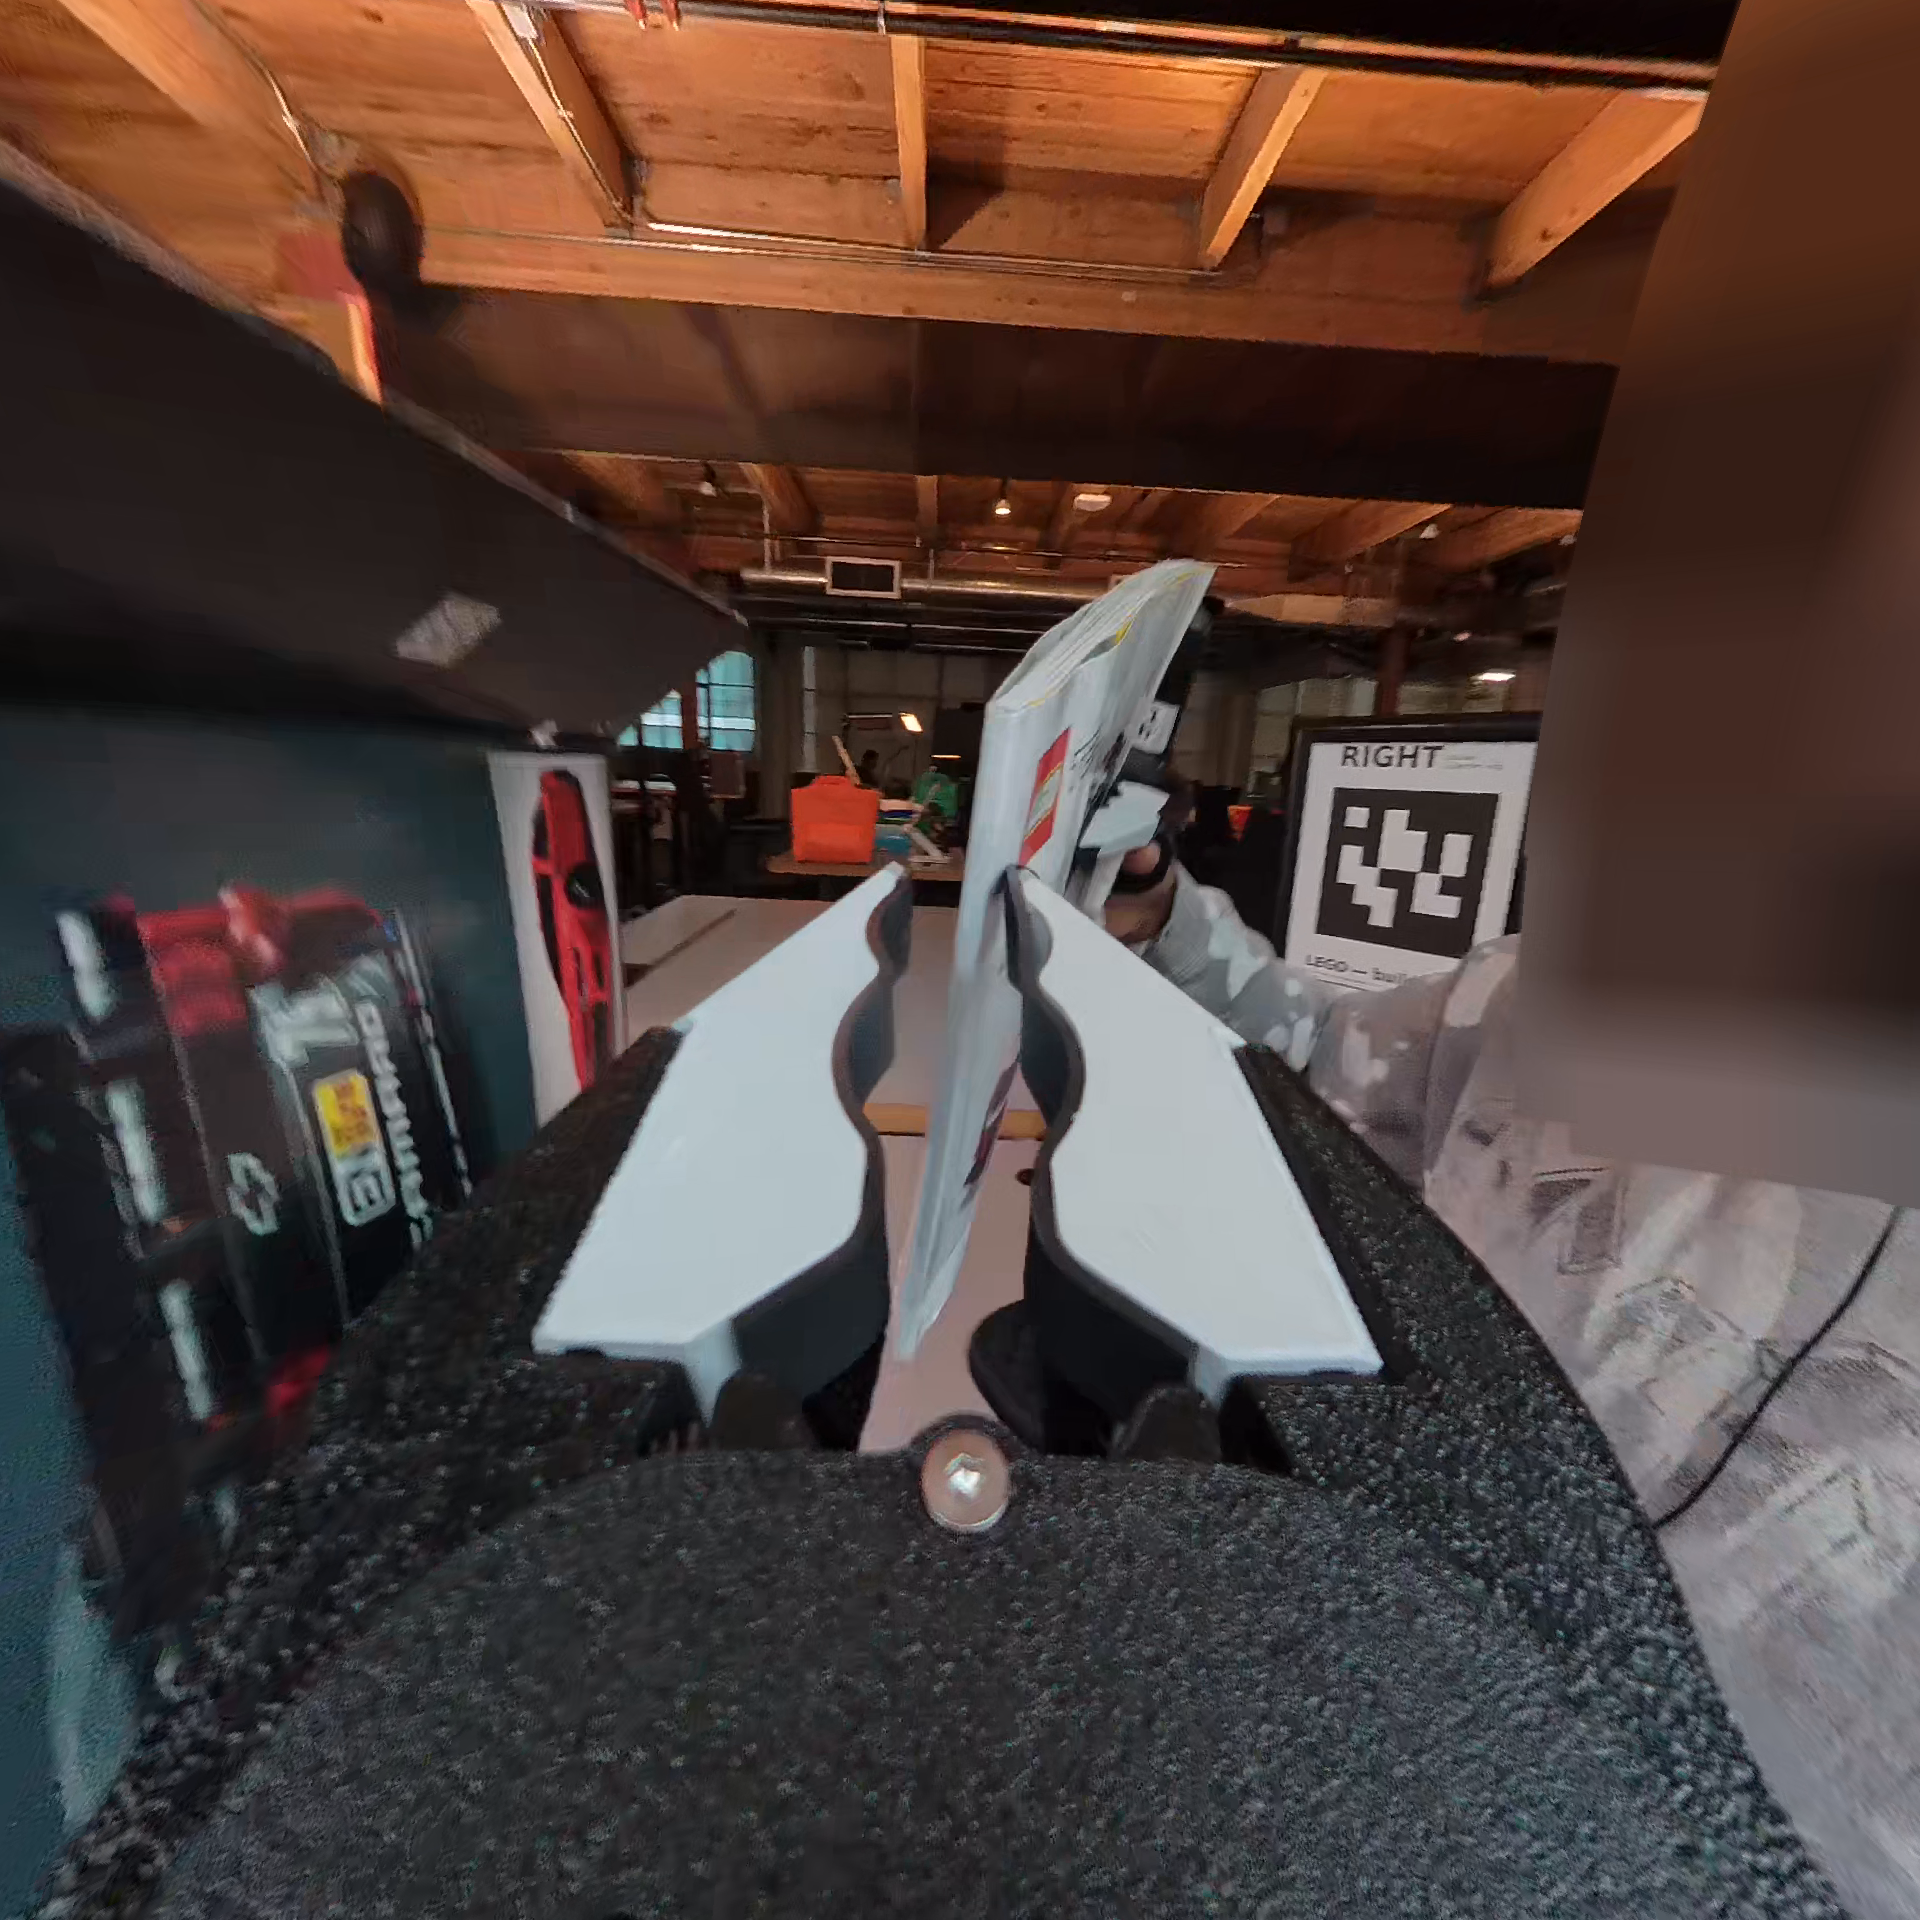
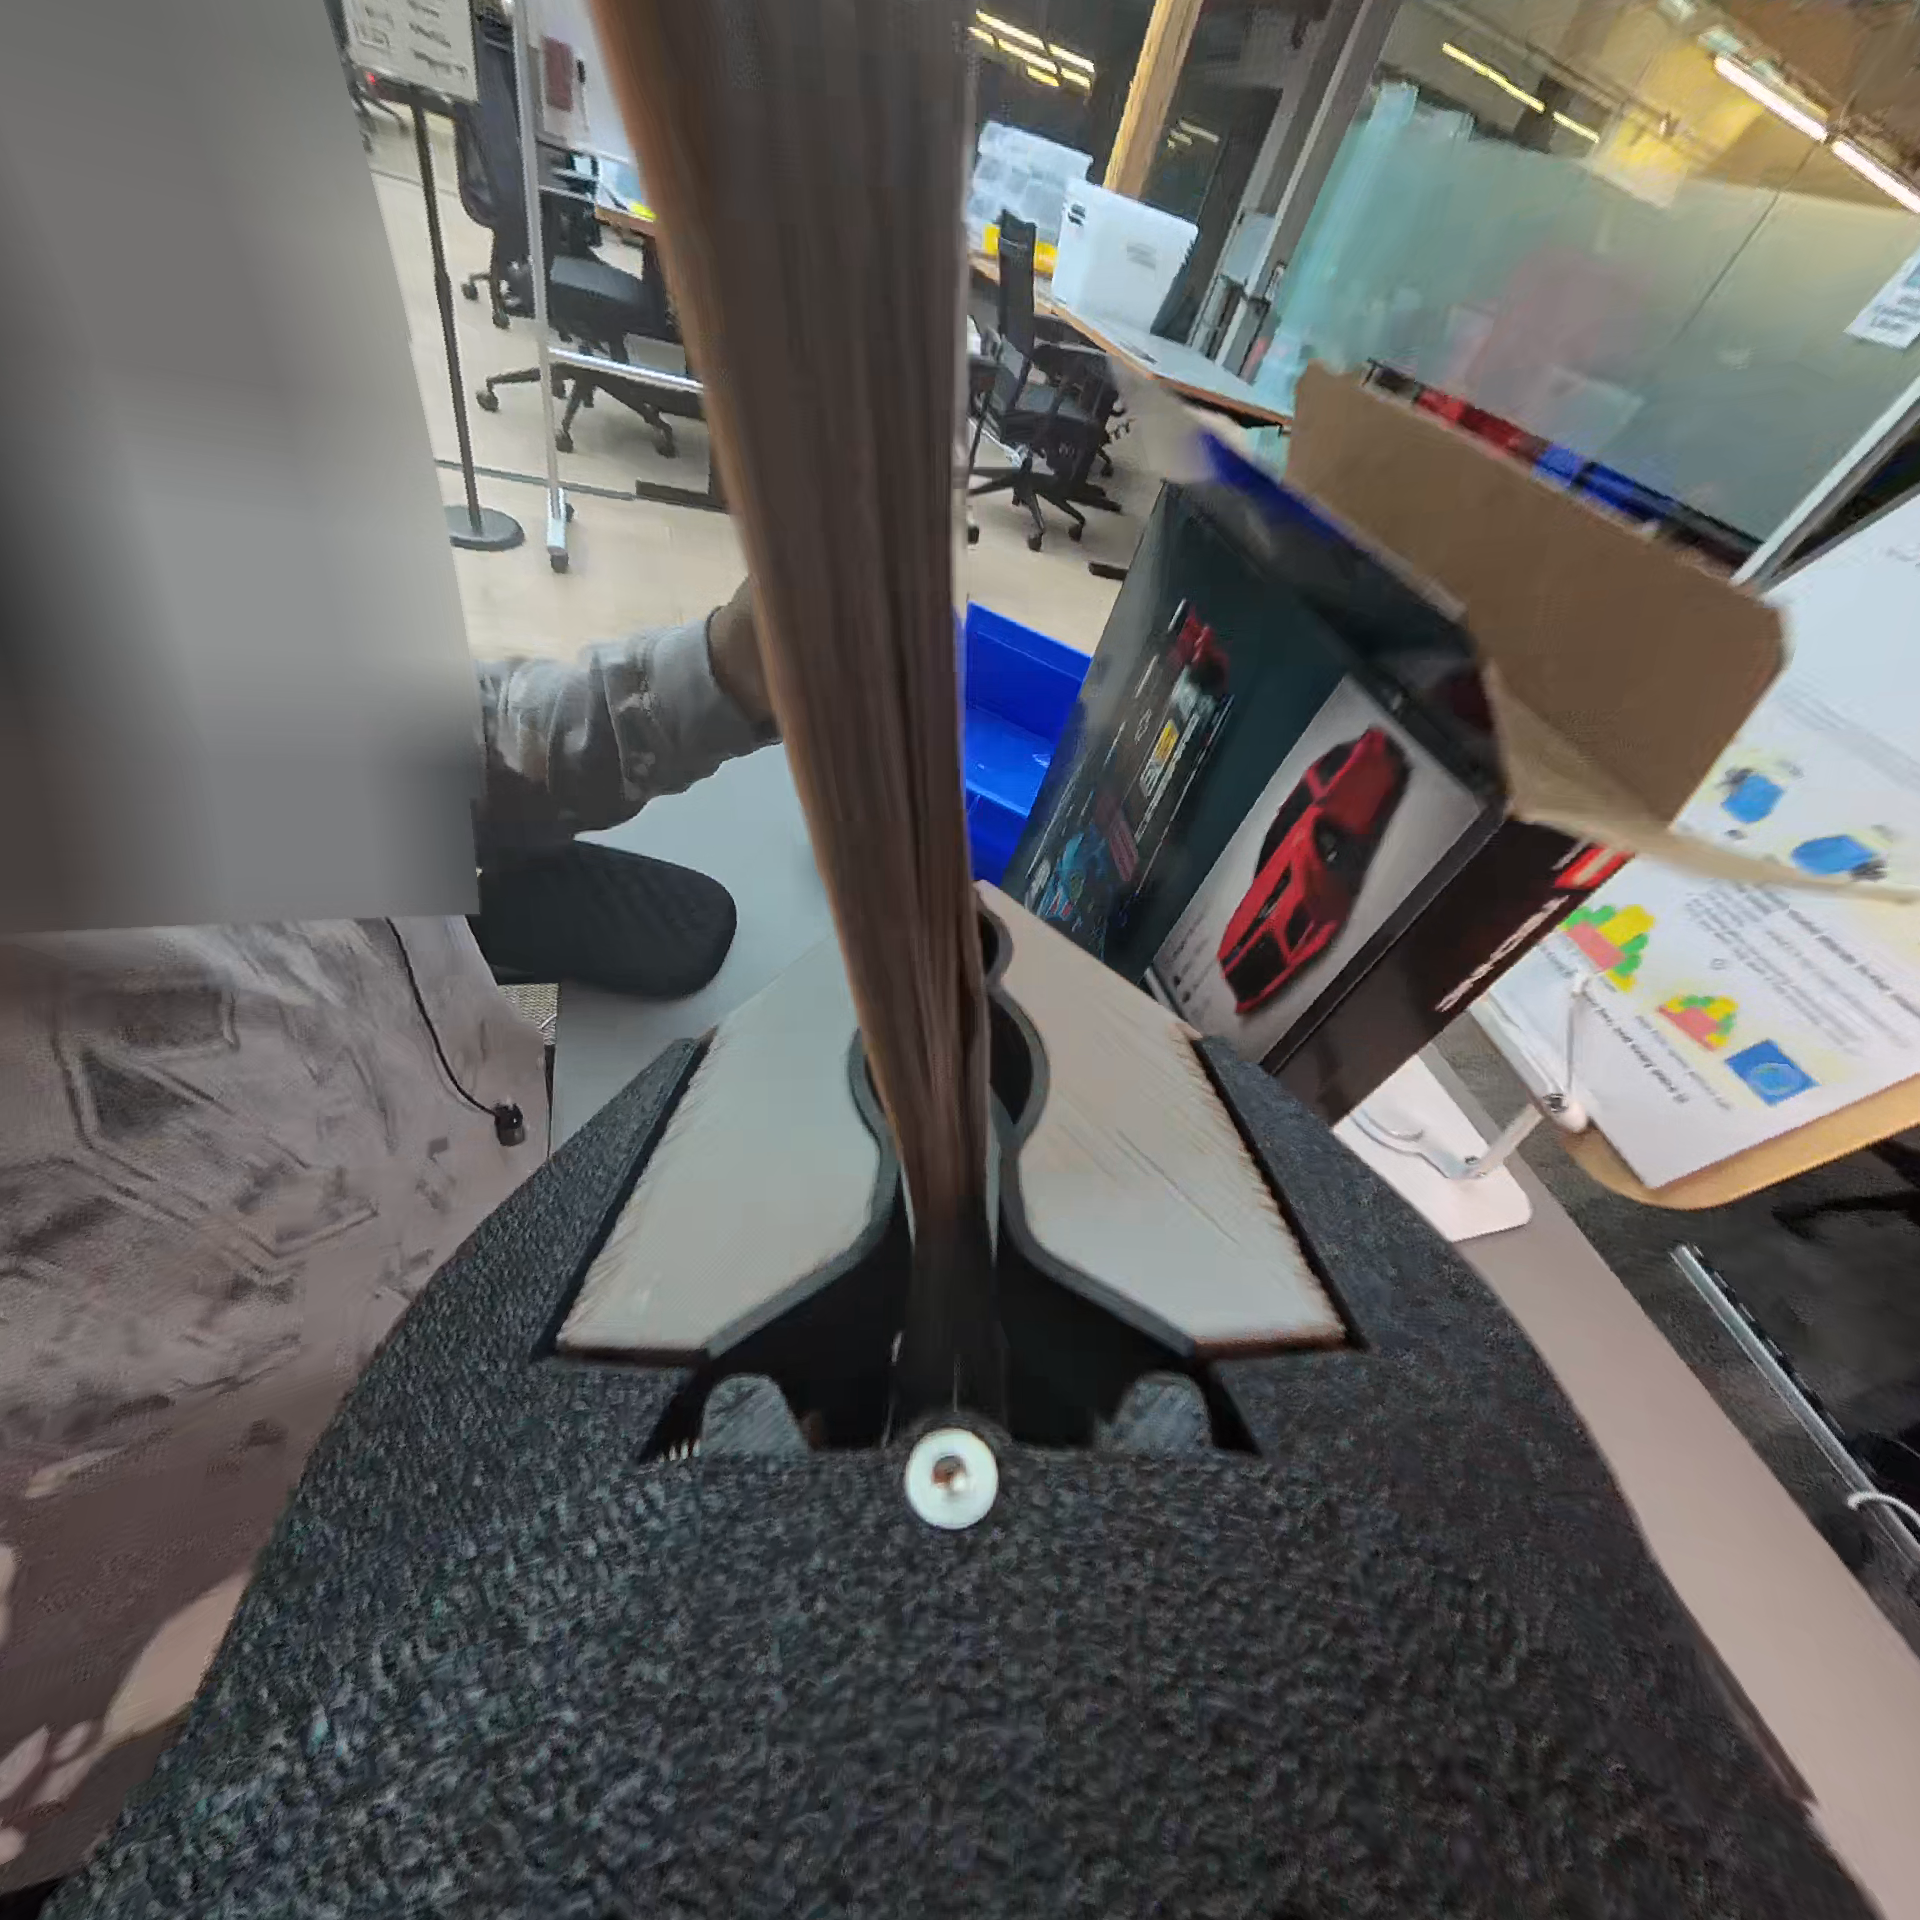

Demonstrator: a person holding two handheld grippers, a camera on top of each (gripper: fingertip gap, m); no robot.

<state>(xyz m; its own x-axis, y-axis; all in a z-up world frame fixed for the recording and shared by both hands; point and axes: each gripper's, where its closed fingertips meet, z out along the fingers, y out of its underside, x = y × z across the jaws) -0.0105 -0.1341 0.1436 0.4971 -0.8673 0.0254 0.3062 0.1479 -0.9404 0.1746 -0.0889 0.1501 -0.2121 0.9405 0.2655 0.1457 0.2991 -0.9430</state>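
White fingers of the left gripper (image 1: 961,883) pinch a thin white booklet (image 1: 1049,790) that stands on edge between the jaws, its top leaning right. Just left stands a dark toy-car box (image 1: 312,1039) with a red car printed on it, its flap (image 1: 260,499) raised overhead. In the right wrist view the right gripper (image 2: 971,935) is pressed onto the same booklet (image 2: 831,416), seen edge-on as a brown blurred sheet. Beyond it, the box (image 2: 1299,831) stands near the table edge, cardboard flap (image 2: 1538,603) open, beside a printed instruction sheet (image 2: 1766,935).
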